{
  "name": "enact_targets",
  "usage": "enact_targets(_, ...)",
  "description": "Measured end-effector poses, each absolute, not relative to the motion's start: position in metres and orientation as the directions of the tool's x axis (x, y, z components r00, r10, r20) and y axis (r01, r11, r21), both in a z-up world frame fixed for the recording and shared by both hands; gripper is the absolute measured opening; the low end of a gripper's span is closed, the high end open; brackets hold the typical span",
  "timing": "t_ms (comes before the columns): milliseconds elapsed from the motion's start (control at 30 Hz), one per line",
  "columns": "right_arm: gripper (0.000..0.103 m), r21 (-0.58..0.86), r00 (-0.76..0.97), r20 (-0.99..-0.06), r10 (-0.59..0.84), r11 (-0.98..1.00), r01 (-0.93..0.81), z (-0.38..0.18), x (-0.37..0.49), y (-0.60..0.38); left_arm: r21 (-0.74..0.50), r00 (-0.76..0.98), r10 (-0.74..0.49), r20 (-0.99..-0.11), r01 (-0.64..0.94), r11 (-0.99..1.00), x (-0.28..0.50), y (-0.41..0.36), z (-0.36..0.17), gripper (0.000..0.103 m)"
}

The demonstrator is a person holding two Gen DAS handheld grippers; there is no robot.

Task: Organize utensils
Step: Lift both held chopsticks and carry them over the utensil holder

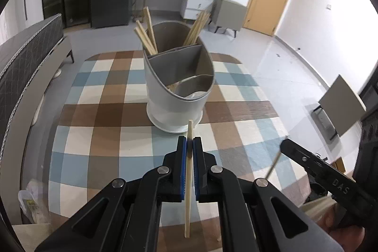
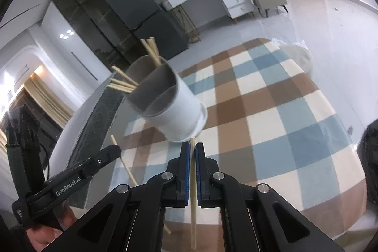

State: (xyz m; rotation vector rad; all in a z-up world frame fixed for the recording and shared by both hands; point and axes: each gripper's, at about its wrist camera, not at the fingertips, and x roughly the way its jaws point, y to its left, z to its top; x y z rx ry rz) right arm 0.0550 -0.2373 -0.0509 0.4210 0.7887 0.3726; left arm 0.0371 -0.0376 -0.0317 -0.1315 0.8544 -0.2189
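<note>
Two chopsticks: one (image 1: 188, 181) pinched lengthwise in left claw (image 1: 190, 142); another (image 2: 193, 193) in right claw (image 2: 192, 148).

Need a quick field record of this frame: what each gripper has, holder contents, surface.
left gripper: jaws shut on a wooden chopstick
right gripper: jaws shut on a second chopstick
utensil holder: grey, divided, upright on the table
back compartment: several chopsticks in holder leaning outward
front compartment: contents unclear
surface: checked tablecloth, blue, brown and cream

"GenRobot.AI" on left gripper (image 2: 107, 152)
</note>
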Motion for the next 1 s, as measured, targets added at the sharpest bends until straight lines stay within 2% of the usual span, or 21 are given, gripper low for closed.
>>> enact_targets(433, 0.004, 0.402, 0.7, -0.567, 0.434, 0.888, -0.225, -0.023, 0.033, -0.203, -0.171, 0.621, -0.258, -0.74, 0.197, 0.965, 0.024, -0.03, -0.018, 0.001)
enact_targets(1000, 0.004, 0.383, 0.724, -0.547, 0.42, 0.895, -0.229, -0.011, 0.034, -0.191, -0.179, 0.604, -0.312, -0.734, 0.272, 0.946, 0.022, -0.022, 0.006, 0.0)
